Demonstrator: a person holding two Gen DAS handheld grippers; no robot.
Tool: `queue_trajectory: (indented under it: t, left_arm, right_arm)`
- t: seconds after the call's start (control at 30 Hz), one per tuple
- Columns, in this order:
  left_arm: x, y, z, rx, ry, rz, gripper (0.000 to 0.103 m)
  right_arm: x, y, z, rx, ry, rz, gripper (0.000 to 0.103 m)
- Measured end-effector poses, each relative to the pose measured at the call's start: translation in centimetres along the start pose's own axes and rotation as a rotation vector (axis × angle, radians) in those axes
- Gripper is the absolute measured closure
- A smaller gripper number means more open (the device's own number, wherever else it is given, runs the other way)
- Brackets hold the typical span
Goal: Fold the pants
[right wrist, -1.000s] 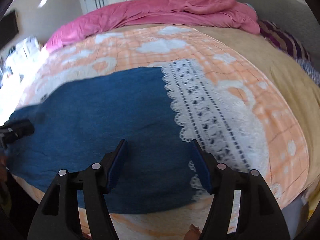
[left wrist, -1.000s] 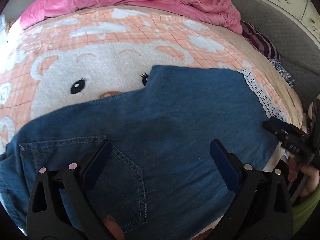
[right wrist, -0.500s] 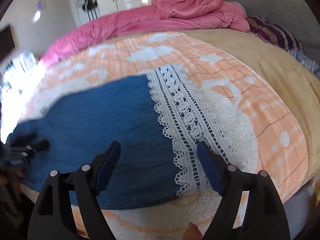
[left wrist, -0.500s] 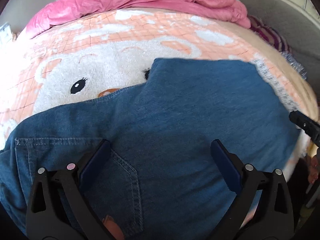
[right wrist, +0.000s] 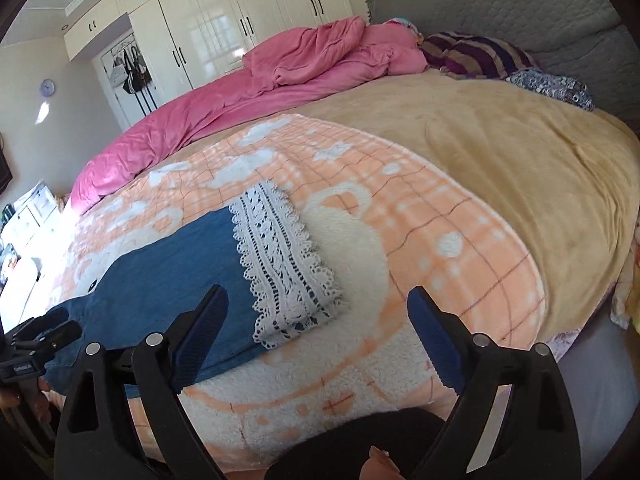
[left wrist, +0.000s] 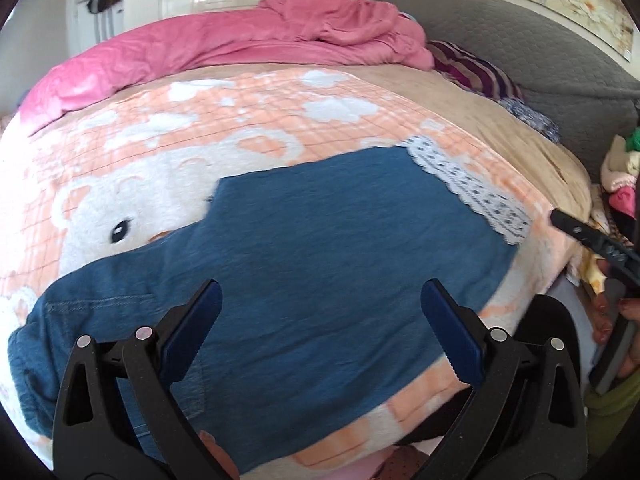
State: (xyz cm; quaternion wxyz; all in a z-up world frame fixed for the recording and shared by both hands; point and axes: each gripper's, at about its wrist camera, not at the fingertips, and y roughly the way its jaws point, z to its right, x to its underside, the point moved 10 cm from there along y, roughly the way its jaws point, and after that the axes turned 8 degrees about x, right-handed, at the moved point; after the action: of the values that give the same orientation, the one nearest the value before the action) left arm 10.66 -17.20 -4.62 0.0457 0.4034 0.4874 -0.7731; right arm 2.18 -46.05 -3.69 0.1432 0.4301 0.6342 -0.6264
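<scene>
The blue denim pants (left wrist: 320, 272) lie flat on the peach bear-print blanket (left wrist: 240, 120), folded lengthwise, with a white lace cuff (left wrist: 472, 188) at the right end. My left gripper (left wrist: 320, 328) is open and empty, raised above the pants' near edge. In the right wrist view the pants (right wrist: 172, 264) and lace cuff (right wrist: 284, 264) lie ahead to the left. My right gripper (right wrist: 320, 336) is open and empty, held back above the blanket's (right wrist: 400, 200) front edge. The left gripper (right wrist: 44, 336) shows at the far left there; the right gripper's tip (left wrist: 588, 236) shows in the left view.
A rumpled pink duvet (left wrist: 240, 44) lies along the far side of the bed. A tan sheet (right wrist: 500, 152), a striped pillow (right wrist: 476, 56) and a grey headboard (right wrist: 520, 8) are to the right. White wardrobes (right wrist: 240, 28) stand behind. A clothes pile (left wrist: 620, 176) sits at the right.
Both grippers have pulled back and up from the pants, so more of the bed and room shows. The pants lie still. Both grippers stay open.
</scene>
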Motion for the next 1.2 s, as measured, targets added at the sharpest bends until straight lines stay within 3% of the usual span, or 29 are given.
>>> queue_trajectory:
  t: [0.2,0.33,0.47,0.53,0.6,0.63,0.7,0.77,0.87,1.0,1.03,1.07,1.2]
  left_arm:
    - [-3.4,3.4,2.2,0.006,0.064,-0.077,0.009]
    - [-8.0,6.5,4.4,0.097,0.087,-0.083,0.009]
    - [-11.4,10.8,6.1,0.113,0.168,-0.127,0.009]
    - [-12.7,12.8,6.8,0.105,0.216,-0.129,0.009]
    - [-13.3,14.9,7.2,0.131,0.23,-0.172,0.009]
    - [-13.3,16.4,7.1,0.141,0.22,-0.212,0.009]
    - [-13.4,18.5,6.8,0.166,0.211,-0.256,0.01]
    - [-13.4,19.7,6.9,0.226,0.198,-0.285,0.02]
    - [-13.5,21.1,7.2,0.32,0.176,-0.311,0.023]
    - [-13.3,22.4,8.0,0.439,0.154,-0.33,0.036]
    - [-13.1,22.7,8.3,0.465,0.154,-0.345,0.049]
    - [-12.6,23.3,8.5,0.476,0.153,-0.37,0.055]
    - [-12.1,23.5,9.6,0.484,0.174,-0.374,0.061]
  right_arm:
    - [0.7,1.5,-1.4,-0.061,0.016,-0.05,0.013]
    - [1.1,2.9,-1.6,-0.076,0.049,-0.089,0.013]
    - [1.1,4.5,-1.3,-0.089,0.098,-0.112,0.013]
    - [1.1,4.7,-1.5,-0.097,0.088,-0.103,0.028]
    - [1.2,4.8,-1.7,-0.108,0.079,-0.097,0.06]
    - [1.3,4.9,-1.8,-0.138,0.099,-0.103,0.065]
    - [1.3,5.1,-1.5,-0.159,0.141,-0.095,0.065]
    - [1.3,5.3,-1.5,-0.174,0.152,-0.082,0.065]
    - [1.1,5.5,-1.5,-0.206,0.193,-0.067,0.063]
    - [1.0,5.7,-1.5,-0.235,0.209,-0.058,0.064]
    - [1.0,5.7,-1.5,-0.237,0.211,-0.058,0.064]
    - [0.9,5.8,-1.5,-0.237,0.214,-0.057,0.064]
    - [0.7,6.2,-1.9,-0.225,0.196,-0.05,0.064]
